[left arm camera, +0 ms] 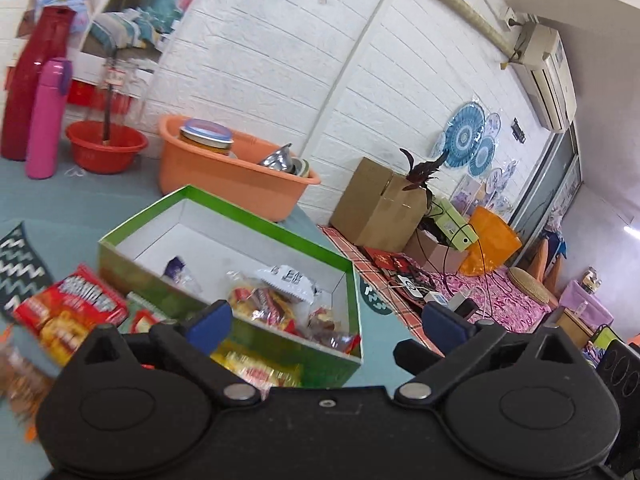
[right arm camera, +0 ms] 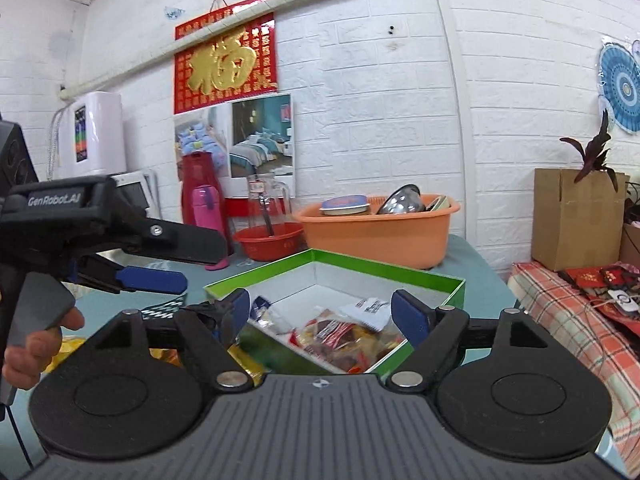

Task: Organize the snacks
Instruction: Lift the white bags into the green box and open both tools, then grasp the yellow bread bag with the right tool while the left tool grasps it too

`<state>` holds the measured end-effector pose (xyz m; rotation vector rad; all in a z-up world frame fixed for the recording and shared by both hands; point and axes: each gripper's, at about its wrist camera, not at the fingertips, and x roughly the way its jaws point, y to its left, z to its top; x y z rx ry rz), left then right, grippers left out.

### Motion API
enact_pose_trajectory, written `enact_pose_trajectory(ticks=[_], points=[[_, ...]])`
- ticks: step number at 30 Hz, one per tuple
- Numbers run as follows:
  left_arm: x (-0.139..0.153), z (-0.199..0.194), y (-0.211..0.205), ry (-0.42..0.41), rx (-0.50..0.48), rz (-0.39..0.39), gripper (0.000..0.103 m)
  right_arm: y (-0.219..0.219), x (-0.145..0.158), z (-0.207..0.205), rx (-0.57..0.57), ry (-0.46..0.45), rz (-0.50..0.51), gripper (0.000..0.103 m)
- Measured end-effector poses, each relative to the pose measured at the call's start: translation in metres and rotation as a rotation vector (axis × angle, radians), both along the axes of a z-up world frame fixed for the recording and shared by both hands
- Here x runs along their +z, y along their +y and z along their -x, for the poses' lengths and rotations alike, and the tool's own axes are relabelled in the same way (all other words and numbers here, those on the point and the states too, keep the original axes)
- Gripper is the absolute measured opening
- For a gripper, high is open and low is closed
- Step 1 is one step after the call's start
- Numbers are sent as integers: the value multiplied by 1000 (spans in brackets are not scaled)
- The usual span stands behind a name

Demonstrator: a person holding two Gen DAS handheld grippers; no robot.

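A green box (left arm camera: 224,216) with a white inside stands open on the blue-grey table, with several wrapped snacks (left arm camera: 272,304) and a white wrapper (left arm camera: 288,280) in its near corner. My left gripper (left arm camera: 326,318) hangs open just in front of the box with nothing between its fingers. A red snack packet (left arm camera: 70,312) lies outside the box to the left, and a yellow one (left arm camera: 256,368) lies against its front wall. In the right wrist view my right gripper (right arm camera: 324,312) is open and empty before the same box (right arm camera: 384,270) and its snacks (right arm camera: 340,332). The left gripper (right arm camera: 176,264) shows at the left, held by a hand (right arm camera: 32,344).
Behind the box stand an orange basin (left arm camera: 224,176) with dishes, a red bowl (left arm camera: 106,146), a pink bottle (left arm camera: 46,120) and a red flask (left arm camera: 36,80). Right of the table lie a cardboard box (left arm camera: 376,204), a plant and a checked cloth (right arm camera: 568,312) with cables.
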<state>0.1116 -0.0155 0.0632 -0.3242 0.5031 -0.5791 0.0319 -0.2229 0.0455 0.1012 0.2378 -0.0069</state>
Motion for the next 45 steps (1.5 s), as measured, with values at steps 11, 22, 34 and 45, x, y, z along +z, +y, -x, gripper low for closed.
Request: enact_pose_trajectory(ticks=[11, 22, 34, 45], points=[[-50, 39, 48, 140, 97, 105, 103, 29, -38, 5, 74, 134, -85, 103], [-57, 66, 83, 154, 168, 114, 103, 66, -52, -71, 213, 157, 203, 103], [-71, 68, 53, 194, -13, 116, 103, 87, -64, 6, 373, 273, 232, 67], [-93, 59, 29, 289, -125, 136, 63, 86, -68, 41, 377, 304, 60, 97]])
